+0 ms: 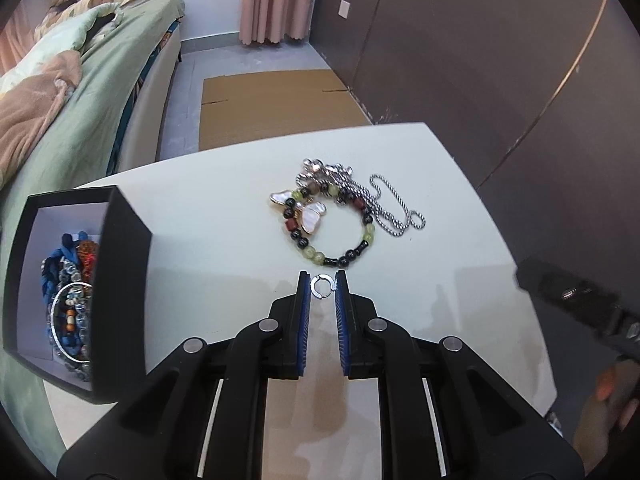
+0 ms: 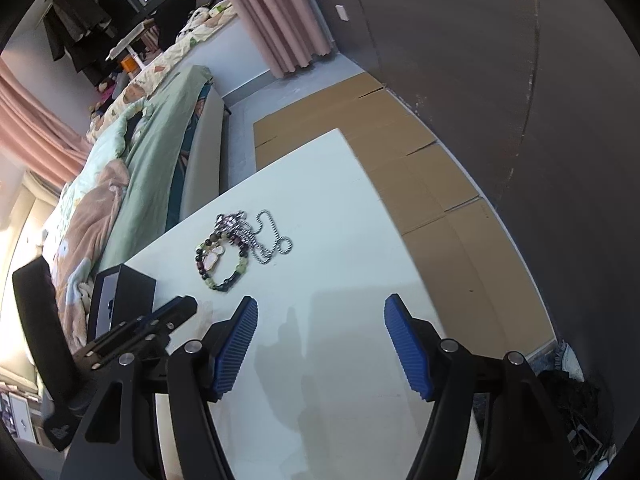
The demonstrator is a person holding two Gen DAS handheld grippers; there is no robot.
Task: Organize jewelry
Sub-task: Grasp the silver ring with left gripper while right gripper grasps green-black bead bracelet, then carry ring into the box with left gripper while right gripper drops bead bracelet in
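Note:
My left gripper (image 1: 323,280) is shut on a small silver hoop earring (image 1: 322,287), held between its fingertips just above the white table (image 1: 224,216). Beyond it lies a pile of jewelry: a beaded bracelet (image 1: 356,254) of green, black and red beads, a white butterfly piece (image 1: 310,217) and a silver chain (image 1: 396,208). The pile also shows in the right wrist view (image 2: 234,248). A black box (image 1: 120,288) at the left holds several bracelets (image 1: 70,300). My right gripper (image 2: 322,312) is open and empty over the table's near part.
A bed with green bedding (image 1: 92,92) runs along the left of the table. Flattened cardboard (image 1: 276,108) lies on the floor beyond the table. A dark wall (image 1: 480,60) stands at the right. The right gripper's body (image 1: 576,300) shows at the table's right edge.

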